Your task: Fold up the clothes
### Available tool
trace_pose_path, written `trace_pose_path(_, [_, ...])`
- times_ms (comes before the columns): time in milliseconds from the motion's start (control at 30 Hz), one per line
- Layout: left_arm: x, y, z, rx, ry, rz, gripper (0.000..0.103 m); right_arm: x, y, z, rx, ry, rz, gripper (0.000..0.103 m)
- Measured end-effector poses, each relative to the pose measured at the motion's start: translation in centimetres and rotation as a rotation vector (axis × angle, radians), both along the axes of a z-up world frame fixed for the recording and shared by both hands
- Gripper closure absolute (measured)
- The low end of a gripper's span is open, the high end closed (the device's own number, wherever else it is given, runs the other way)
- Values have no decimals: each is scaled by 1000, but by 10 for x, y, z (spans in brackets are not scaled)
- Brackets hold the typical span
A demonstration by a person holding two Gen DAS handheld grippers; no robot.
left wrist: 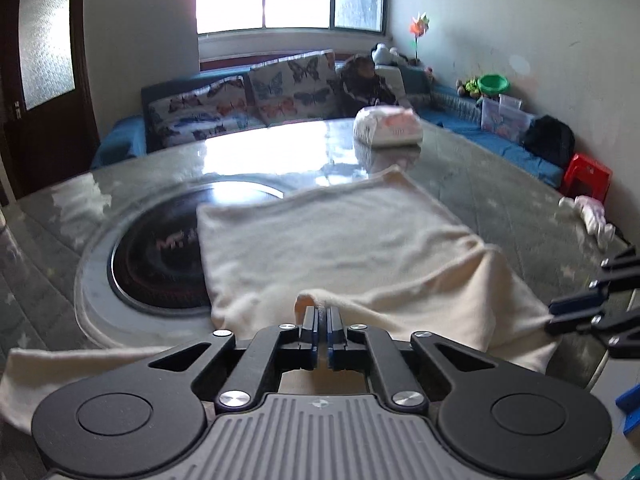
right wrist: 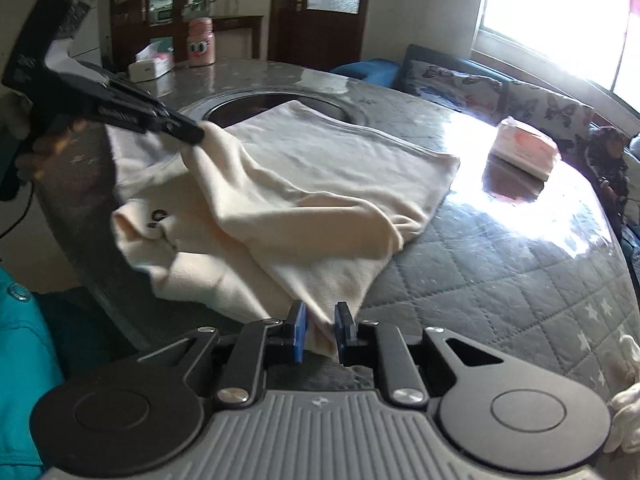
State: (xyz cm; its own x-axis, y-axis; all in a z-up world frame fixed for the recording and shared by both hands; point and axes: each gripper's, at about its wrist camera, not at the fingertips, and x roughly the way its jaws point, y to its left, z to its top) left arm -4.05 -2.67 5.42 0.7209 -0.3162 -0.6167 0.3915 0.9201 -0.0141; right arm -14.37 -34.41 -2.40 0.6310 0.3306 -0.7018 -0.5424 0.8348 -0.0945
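Observation:
A cream garment (left wrist: 340, 232) lies partly folded on the round quilted table (left wrist: 500, 200). My left gripper (left wrist: 323, 312) is shut on a small fold of its near edge. In the right wrist view the left gripper (right wrist: 198, 134) holds that edge lifted off the garment (right wrist: 320, 176). My right gripper (right wrist: 320, 320) has a corner of the cloth pinched between its blue pads (right wrist: 298, 332). In the left wrist view the right gripper (left wrist: 554, 314) sits at the garment's right edge. A sleeve with a small dark print (right wrist: 158, 216) hangs over the table rim.
A tissue pack (left wrist: 388, 126) lies on the far side of the table. A dark round hob (left wrist: 160, 264) is set into the middle, partly under the garment. A pink bottle (right wrist: 200, 42) and a white box (right wrist: 150, 66) stand at the far rim. A white cloth (left wrist: 592, 212) lies at the right rim.

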Motion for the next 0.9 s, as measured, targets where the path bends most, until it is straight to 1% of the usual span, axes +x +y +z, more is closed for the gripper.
trace_pose_path(67, [-1,-1,7,-13,-11,-3,99,-3,1,-2,-15,-13,6,101])
trace_pose_path(133, [-4,-1,12,-15,-22,-6,99,-6,-1,-1,-6,-18,3,102])
trace_pose_path(233, [-5,3,10,-6,-14,-1,99,-13,-10,8,-2,-41,-15,102])
trace_pose_path(300, [-5,6,1,7,14,8,99,-14,-15,11,6,-39,-30,102])
trace_pose_path(433, [-6,10,-18,32,78,12,98,-14,-18,7,4,2,0,100])
trace_pose_path(500, [-8,10,-24,55,94,0,94,-13,-16,4,-12,33,20,98])
trace_pose_path(567, [-11,11,-27,76,102,-9,92,-12,-18,9,-12,34,30,98])
trace_pose_path(600, [-12,12,-26,82,99,-5,87,-12,-19,12,-11,33,34,98])
trace_pose_path(633, [-13,13,-26,87,96,-1,85,-10,-20,16,-3,28,31,98])
trace_pose_path(700, [-12,17,-20,74,87,13,84,-3,-18,27,16,-5,15,97])
trace_pose_path(767, [-10,17,-13,45,68,21,85,7,-11,32,21,-33,9,95])
trace_pose_path(900, [-6,9,-11,-10,55,-2,85,38,5,23,41,-34,-12,93])
